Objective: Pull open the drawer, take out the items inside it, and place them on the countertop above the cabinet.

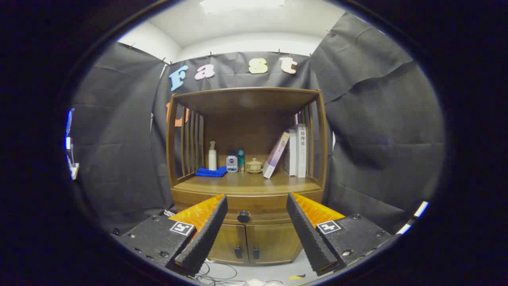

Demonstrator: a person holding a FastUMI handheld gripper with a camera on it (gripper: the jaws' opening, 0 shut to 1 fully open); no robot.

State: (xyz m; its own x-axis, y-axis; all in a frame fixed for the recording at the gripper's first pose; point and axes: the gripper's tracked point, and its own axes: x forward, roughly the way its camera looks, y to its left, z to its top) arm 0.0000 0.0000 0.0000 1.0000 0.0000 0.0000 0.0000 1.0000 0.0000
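A wooden cabinet (246, 186) stands ahead of me against the booth wall. Its drawer (258, 212) sits closed under the countertop (246, 183), with a dark round knob (243, 217) in the middle. My gripper (256, 204) is open and holds nothing. Its two fingers frame the knob from a distance, well short of the cabinet. The drawer's contents are hidden.
On the countertop stand a white pump bottle (212, 156), a folded blue cloth (211, 172), two small bottles (235, 161), a lidded ceramic cup (254, 165) and leaning books (291, 153). Two lower doors (246, 244) sit under the drawer. Cables (218, 274) lie on the floor.
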